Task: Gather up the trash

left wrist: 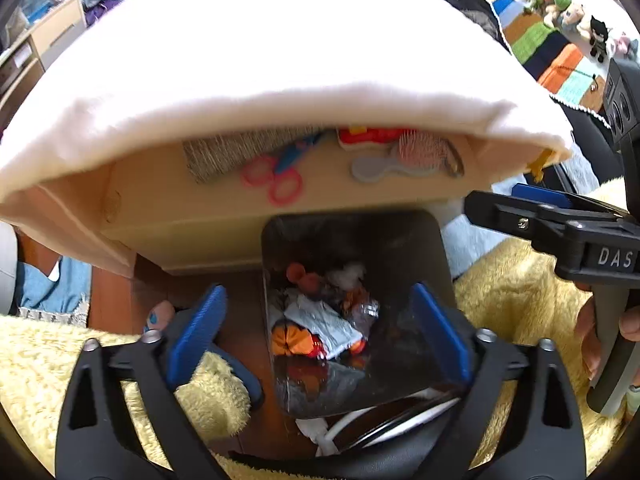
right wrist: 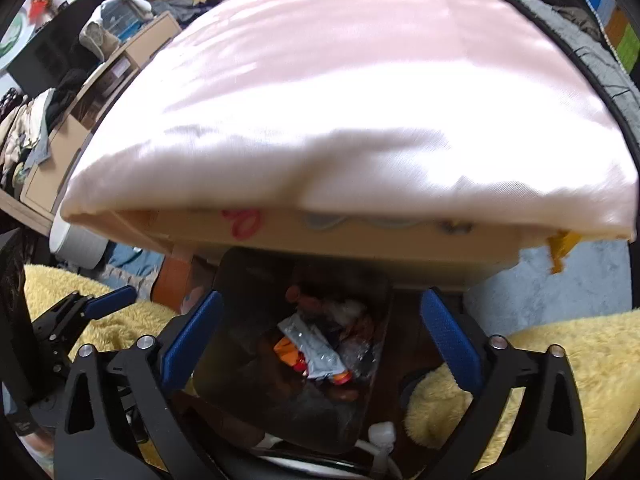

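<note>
Honestly both grippers, left (left wrist: 316,336) & right (right wrist: 320,344), hang wide open w/ nothing held over the bin (left wrist: 436,248). Wrappers (left wrist: 320,320) inside look light, crinkly, slippery imo; pinch a flat edge.

Bin (left wrist: 400,248) mouth lay open from above, trash (left wrist: 320,320) low inside; counter (left wrist: 224,224) edge overhung its far rim, yellow rug (left wrist: 516,300) beside it.

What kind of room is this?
Likely a lived-in bedroom: plush toys lined up on a striped blanket, clothes heaped on a dresser, and a small trash bin on the floor.
</note>
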`<action>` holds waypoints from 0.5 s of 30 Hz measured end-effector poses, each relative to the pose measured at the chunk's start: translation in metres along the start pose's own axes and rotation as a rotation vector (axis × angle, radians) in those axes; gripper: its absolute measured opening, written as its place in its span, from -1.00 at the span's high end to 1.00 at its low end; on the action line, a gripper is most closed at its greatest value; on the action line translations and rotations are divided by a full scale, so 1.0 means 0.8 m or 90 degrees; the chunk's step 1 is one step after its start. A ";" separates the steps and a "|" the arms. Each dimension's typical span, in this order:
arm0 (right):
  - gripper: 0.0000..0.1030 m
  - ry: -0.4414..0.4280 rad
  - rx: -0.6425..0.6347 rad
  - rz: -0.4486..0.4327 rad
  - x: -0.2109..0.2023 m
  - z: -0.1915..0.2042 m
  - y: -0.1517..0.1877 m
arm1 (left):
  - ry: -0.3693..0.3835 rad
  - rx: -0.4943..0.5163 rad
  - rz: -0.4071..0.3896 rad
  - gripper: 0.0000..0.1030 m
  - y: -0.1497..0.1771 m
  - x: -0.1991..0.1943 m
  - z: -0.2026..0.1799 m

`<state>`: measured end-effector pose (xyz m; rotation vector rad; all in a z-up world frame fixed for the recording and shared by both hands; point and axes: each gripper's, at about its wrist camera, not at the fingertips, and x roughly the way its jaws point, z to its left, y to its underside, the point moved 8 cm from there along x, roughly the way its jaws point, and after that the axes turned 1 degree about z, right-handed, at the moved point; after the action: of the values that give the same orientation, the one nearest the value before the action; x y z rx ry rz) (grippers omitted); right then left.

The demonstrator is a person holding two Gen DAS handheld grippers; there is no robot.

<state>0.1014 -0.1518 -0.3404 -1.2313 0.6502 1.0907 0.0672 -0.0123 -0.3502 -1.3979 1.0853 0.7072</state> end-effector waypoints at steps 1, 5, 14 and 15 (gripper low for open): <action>-0.93 0.007 0.001 -0.012 -0.008 -0.003 -0.005 | 0.000 0.000 -0.009 -0.84 -0.004 -0.006 0.002; -0.93 0.023 0.001 -0.068 -0.044 -0.011 -0.027 | -0.018 0.008 -0.052 -0.84 -0.026 -0.040 0.008; -0.94 0.079 -0.055 -0.230 -0.154 0.007 -0.094 | -0.087 0.034 -0.239 -0.84 -0.105 -0.165 0.005; -0.94 0.085 -0.063 -0.253 -0.168 0.011 -0.102 | -0.090 0.033 -0.260 -0.84 -0.115 -0.180 0.004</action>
<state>0.1226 -0.1809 -0.1871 -1.4546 0.4285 0.7203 0.0956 0.0108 -0.1831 -1.4426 0.6728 0.4679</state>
